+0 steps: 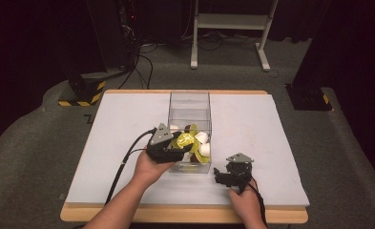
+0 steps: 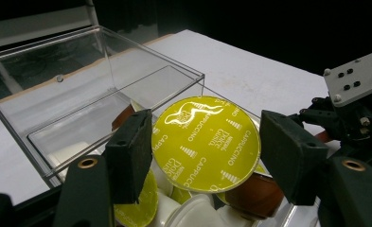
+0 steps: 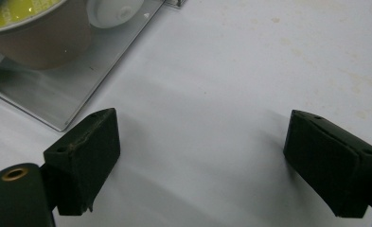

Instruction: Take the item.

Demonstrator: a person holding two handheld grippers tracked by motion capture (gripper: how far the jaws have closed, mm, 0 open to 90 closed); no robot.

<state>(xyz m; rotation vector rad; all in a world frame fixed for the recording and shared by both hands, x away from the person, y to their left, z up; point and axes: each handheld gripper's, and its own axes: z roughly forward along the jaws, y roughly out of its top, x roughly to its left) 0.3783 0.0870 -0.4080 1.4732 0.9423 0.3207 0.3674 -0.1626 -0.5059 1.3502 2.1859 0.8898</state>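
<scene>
Left gripper (image 2: 205, 156): jaws wide, clamped on a capsule (image 2: 206, 142) by its rim. Both pads meet the edge of the yellow foil lid, printed "CAPPUCCINO" with a white swirl logo; brown cup body below. It sits just above the pile at the near end of the clear box (image 2: 103, 80).

Right gripper (image 3: 200, 161): jaws spread wide, nothing between them, bare white table surface (image 3: 231, 71) underneath. It sits just right of the box's near corner, close to the front table edge.

Box: clear-walled, open top, long axis running away from the person. Near end heaped with capsules (image 1: 194, 143), yellow-lidded brown ones and white ones. Far end bare.

Room: white surface open left and right of the box and behind it. Beyond the far edge, grey floor and a white frame stand (image 1: 233, 28).
</scene>
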